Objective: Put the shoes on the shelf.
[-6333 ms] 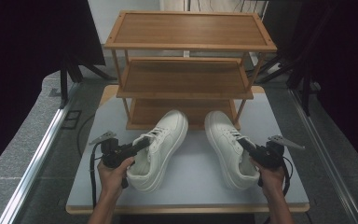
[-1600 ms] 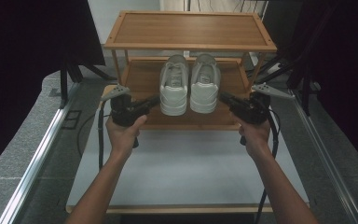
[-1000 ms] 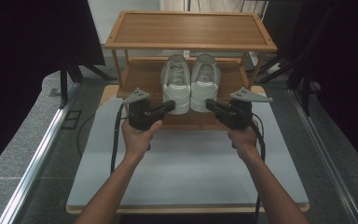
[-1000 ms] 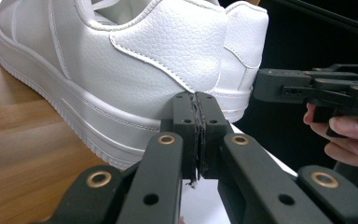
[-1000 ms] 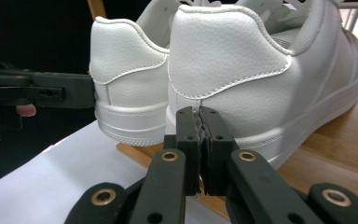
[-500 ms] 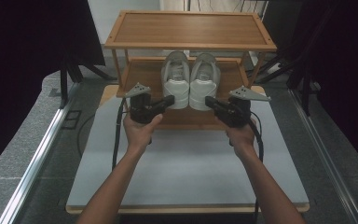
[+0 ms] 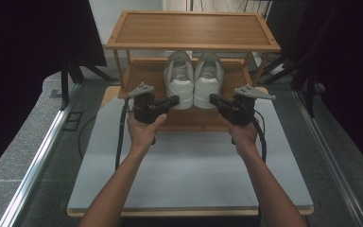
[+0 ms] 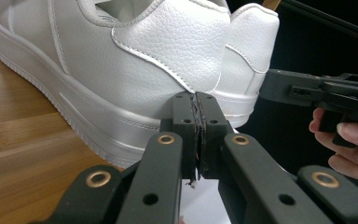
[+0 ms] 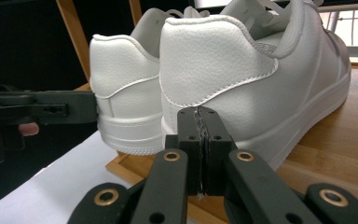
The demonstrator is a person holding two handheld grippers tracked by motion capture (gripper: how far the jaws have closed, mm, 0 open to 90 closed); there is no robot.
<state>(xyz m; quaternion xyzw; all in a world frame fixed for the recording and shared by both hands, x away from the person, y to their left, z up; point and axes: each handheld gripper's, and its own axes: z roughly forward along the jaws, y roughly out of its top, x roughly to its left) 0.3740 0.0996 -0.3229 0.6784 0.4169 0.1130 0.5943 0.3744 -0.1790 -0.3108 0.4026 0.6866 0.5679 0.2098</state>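
Fingers pressed together, both grippers beside white shoes

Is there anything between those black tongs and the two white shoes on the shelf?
Nothing visible. The left tongs and right tongs are shut and point straight at the heels of the left shoe and right shoe, which sit side by side on the rack's middle shelf.

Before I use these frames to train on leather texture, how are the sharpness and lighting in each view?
High view: evenly lit table, black surroundings, white sneakers slightly soft. Left gripper view: heel leather grain crisp on the near sneaker, the jaws in the foreground fairly sharp, dark backdrop. Right gripper view: heel grain crisp, bright glare at the top right.
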